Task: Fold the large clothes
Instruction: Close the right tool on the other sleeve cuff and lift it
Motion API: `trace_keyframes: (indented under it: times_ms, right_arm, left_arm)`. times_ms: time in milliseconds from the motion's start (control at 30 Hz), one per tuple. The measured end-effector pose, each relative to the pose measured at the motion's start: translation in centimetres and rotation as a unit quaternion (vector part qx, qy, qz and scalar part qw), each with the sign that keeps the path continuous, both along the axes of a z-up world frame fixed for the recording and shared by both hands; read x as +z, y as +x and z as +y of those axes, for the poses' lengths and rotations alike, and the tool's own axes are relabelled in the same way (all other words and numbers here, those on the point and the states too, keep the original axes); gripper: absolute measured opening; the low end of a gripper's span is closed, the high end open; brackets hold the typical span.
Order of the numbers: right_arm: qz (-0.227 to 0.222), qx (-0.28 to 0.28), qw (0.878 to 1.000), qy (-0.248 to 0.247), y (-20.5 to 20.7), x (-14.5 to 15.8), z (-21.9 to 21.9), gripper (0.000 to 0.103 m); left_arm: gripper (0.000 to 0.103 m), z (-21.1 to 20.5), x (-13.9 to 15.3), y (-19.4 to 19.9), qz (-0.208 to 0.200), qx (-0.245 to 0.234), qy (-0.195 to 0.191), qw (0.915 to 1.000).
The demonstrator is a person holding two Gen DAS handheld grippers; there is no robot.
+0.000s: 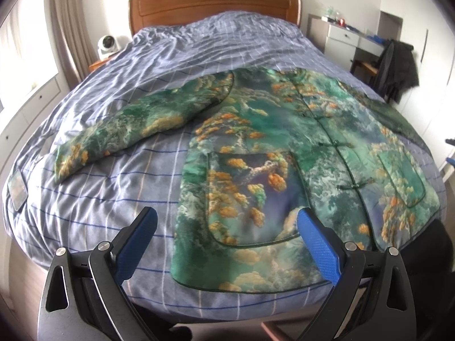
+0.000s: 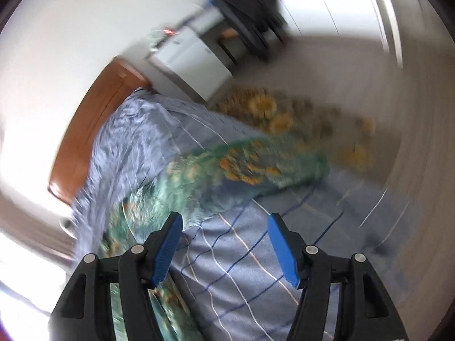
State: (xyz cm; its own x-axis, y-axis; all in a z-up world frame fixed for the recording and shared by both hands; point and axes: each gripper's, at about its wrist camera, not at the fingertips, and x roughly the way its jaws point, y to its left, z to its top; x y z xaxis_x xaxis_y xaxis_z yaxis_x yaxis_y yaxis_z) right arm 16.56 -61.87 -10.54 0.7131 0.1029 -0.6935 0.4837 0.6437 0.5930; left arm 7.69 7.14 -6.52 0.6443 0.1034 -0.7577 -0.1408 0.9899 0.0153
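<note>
A green padded jacket (image 1: 273, 147) with an orange tree print lies flat and front up on the bed, buttons closed, left sleeve (image 1: 125, 130) spread out to the side. My left gripper (image 1: 227, 216) is open and empty, hovering over the jacket's lower left hem and patch pocket (image 1: 250, 196). In the blurred, tilted right wrist view, my right gripper (image 2: 224, 221) is open and empty above the bedcover, just short of the jacket's right sleeve (image 2: 256, 167).
The bed has a blue checked cover (image 1: 113, 199) and a wooden headboard (image 1: 213, 2). A small card (image 1: 17, 190) lies at the bed's left edge. A fan (image 1: 107, 45), a white desk (image 1: 349, 38) and a chair with a dark coat (image 1: 398, 68) stand beyond. A floral rug (image 2: 298, 119) lies on the floor.
</note>
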Motion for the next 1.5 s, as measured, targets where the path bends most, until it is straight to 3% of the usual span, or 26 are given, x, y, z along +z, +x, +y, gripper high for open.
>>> trace_keyframes:
  times_ms: [167,333,400,433,467,500,567,667,733,767,933,1067,1233,1367,1500]
  right_arm:
    - [0.009,-0.082,0.991,0.108,2.3,-7.3,-3.6,0.064]
    - [-0.003,-0.166,0.972,0.165,4.1,-12.0,-5.5,0.064]
    - [-0.011,-0.184,0.973,0.138,5.2,-12.0,-5.7,0.059]
    - [-0.013,-0.185,0.975,0.121,5.6,-11.6,-5.7,0.051]
    - [-0.011,-0.178,0.98,0.09,6.3,-10.7,-5.5,0.025]
    - [-0.009,-0.176,0.982,0.066,6.5,-9.9,-5.3,0.016]
    - [-0.034,-0.153,0.988,0.011,7.1,-6.7,-3.8,0.012]
    - [-0.097,-0.058,0.989,-0.097,8.0,0.4,1.1,0.011]
    - [-0.13,0.016,0.977,-0.169,8.3,4.8,6.2,0.011]
    - [-0.15,0.067,0.965,-0.205,8.5,7.1,10.1,0.011]
    - [-0.192,0.225,0.915,-0.273,8.6,10.7,23.6,0.009]
    - [-0.179,0.338,0.869,-0.313,8.8,7.8,33.9,0.009]
    - [-0.119,0.421,0.827,-0.353,8.0,0.9,41.3,0.009]
    - [-0.083,0.448,0.81,-0.369,6.9,-3.2,42.5,0.009]
    - [-0.069,0.458,0.797,-0.388,5.2,-4.5,42.5,0.013]
  left_arm:
    - [0.099,-1.2,0.2,0.0,0.008,-0.008,0.025,0.9996]
    - [0.099,-1.2,-0.3,0.3,0.025,0.004,0.019,0.9995]
    - [0.099,-1.3,-0.7,0.4,0.031,0.007,0.02,0.9993]
    - [0.099,-1.4,-0.8,0.4,0.033,0.007,0.021,0.9992]
    - [0.099,-1.6,-1.1,0.5,0.037,0.006,0.023,0.999]
    - [0.099,-1.6,-1.3,0.6,0.039,0.004,0.024,0.9989]
    - [0.099,-1.8,-1.8,0.8,0.044,0.0,0.023,0.9988]
    - [0.099,-2.0,-2.5,1.4,0.049,-0.003,0.011,0.9987]
    - [0.099,-2.1,-2.8,1.7,0.049,-0.003,-0.001,0.9988]
    - [0.099,-2.1,-2.8,1.8,0.047,-0.004,-0.009,0.9989]
    - [0.099,-1.9,-2.3,1.1,0.032,-0.003,-0.022,0.9993]
    - [0.099,-0.7,-2.1,-0.1,0.021,0.012,-0.03,0.9993]
    - [0.099,1.5,-3.0,-1.5,0.027,0.04,-0.056,0.9972]
    - [0.099,2.0,-3.6,-2.1,0.035,0.051,-0.058,0.9964]
    - [0.099,2.0,-3.7,-2.1,0.036,0.052,-0.062,0.9961]
